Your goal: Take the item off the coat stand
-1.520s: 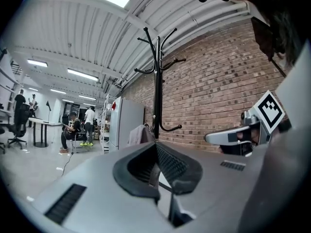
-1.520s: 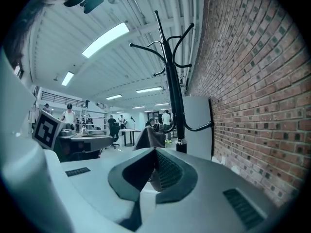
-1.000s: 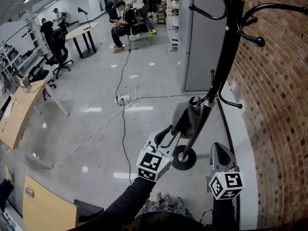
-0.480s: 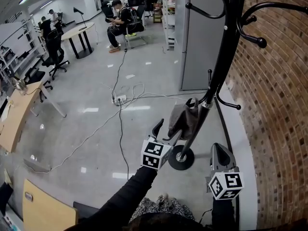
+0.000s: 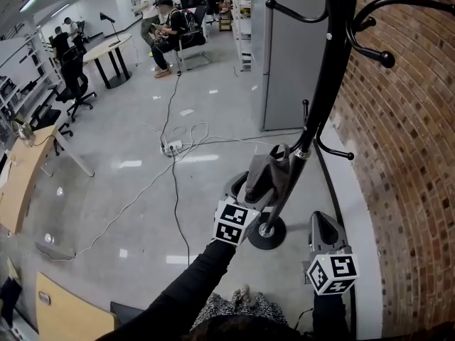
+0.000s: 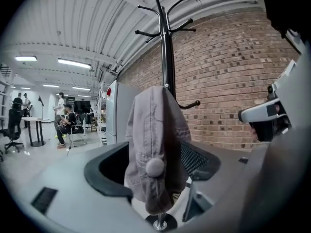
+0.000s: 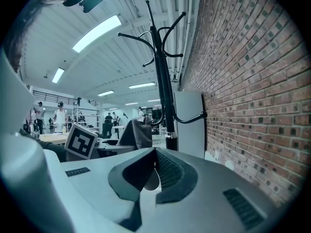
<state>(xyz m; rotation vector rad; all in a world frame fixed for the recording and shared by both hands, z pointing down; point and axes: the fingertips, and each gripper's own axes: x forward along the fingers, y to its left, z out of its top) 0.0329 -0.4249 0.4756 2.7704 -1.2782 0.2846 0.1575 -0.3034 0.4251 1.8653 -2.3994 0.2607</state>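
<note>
Setting: open-plan workroom with a glossy grey floor (image 5: pixel 142 190), a red brick wall (image 5: pixel 405 155) along the right side and a tall grey metal cabinet (image 5: pixel 291 48) against it. Seated people (image 5: pixel 167 20) occupy the far end. A white power strip with trailing cables (image 5: pixel 173 146) lies on the floor.

Item 1: black metal coat stand (image 5: pixel 323 91) with curved hooks, upright on a round base (image 5: pixel 269 233), close to the brick wall.

Item 2: grey fabric cap with a top button (image 5: pixel 266 176), hanging from a low hook on the stand's left side, crown facing the left gripper. In the left gripper view the cap (image 6: pixel 155 144) fills the centre, its button facing the camera.

Item 3: left gripper (image 5: pixel 254 185), grey, with a square-marker cube, raised to the cap. Jaws stand wide apart, one on either side of the cap, not pinched on it; whether either pad touches the fabric cannot be told.

Item 4: right gripper (image 5: pixel 321 219), grey, with a marker cube, held low to the right of the stand's base and apart from it. In its own view the right gripper (image 7: pixel 155 152) has its jaw tips together with nothing between them; the stand (image 7: pixel 163 91) and cap (image 7: pixel 136 134) sit beyond.
</note>
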